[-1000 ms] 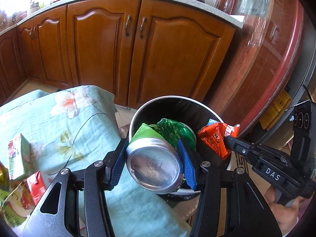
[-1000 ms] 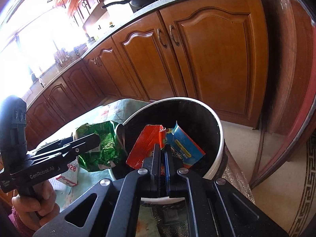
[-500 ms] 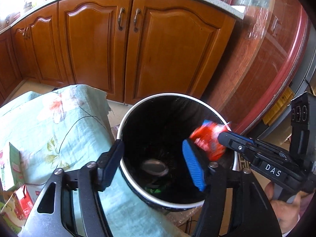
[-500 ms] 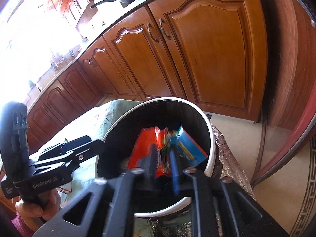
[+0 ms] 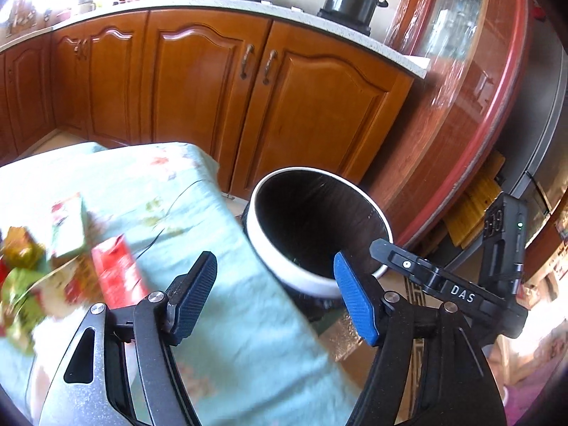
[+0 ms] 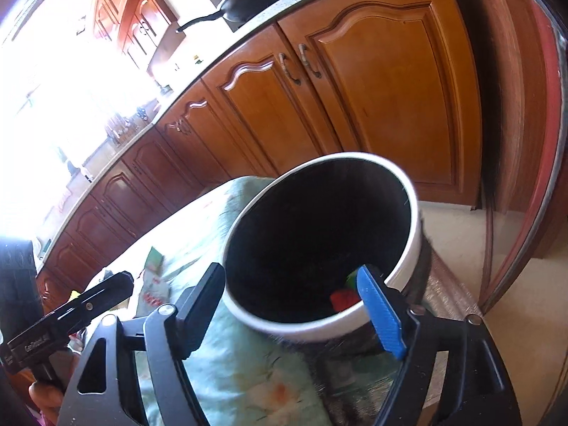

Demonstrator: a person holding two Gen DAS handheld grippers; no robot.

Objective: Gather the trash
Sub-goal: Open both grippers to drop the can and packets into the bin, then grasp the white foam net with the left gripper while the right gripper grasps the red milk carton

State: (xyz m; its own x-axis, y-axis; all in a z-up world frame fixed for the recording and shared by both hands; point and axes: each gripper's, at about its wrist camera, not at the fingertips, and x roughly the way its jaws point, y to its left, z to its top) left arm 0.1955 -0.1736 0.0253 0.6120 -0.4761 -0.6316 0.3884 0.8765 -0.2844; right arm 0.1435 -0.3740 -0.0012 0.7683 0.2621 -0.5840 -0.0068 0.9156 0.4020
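Bin point(image 5: 284, 277) stood against the table's point(image 5: 248, 337) right edge, wrappers point(image 5: 117, 273) lying toward its left edge. Your left gripper point(image 5: 275, 294) and right gripper point(image 6: 293, 310) gaped wide, holding nothing.

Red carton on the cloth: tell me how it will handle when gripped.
The red carton looks flat-sided and boxy, so it should not roll. It is probably light and may crush under a firm squeeze. Lying on soft cloth, it could slide when nudged.
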